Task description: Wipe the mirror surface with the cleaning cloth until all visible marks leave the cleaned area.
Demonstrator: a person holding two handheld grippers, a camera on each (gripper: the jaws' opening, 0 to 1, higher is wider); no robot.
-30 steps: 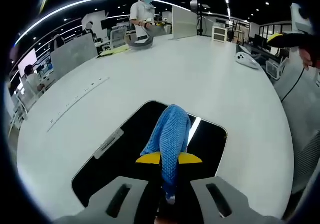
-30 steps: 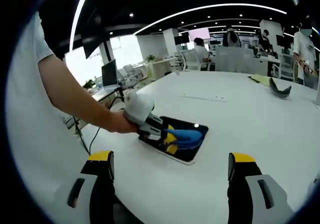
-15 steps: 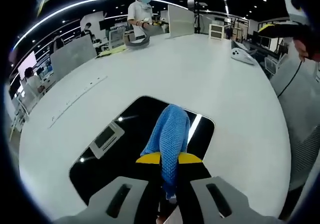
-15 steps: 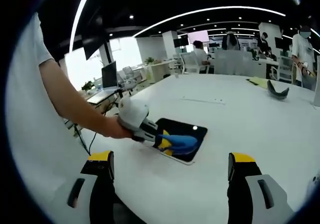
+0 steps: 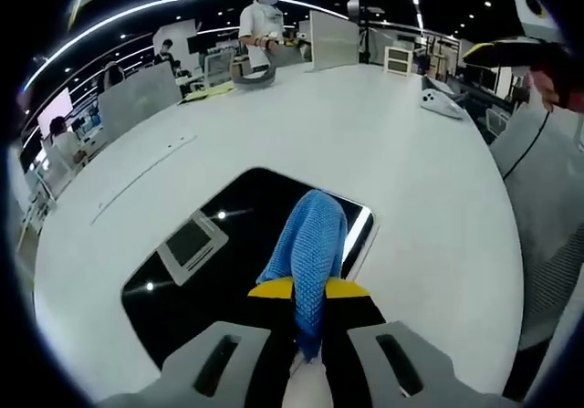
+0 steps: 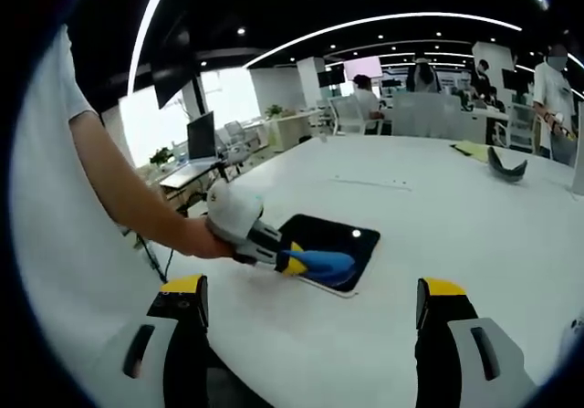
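A dark rectangular mirror [image 5: 219,262] lies flat on the white table [image 5: 347,134]. My left gripper [image 5: 308,289] is shut on a blue cleaning cloth [image 5: 310,248], which drapes forward onto the mirror's near right part. In the right gripper view the mirror [image 6: 342,242] sits left of centre, with the left gripper [image 6: 294,262] and the cloth [image 6: 321,262] at its near edge. My right gripper [image 6: 310,312] stands open above the table, well short of the mirror, with nothing between its jaws.
The mirror reflects ceiling lights and a panel. A person's arm [image 6: 137,189] reaches in from the left. A white device [image 5: 440,105] and a grey curved object [image 5: 251,75] lie far across the table. People stand and sit at the room's far side.
The left gripper has drawn the cloth back toward the mirror's near edge, so more of the mirror shows beyond it. The right gripper has held still.
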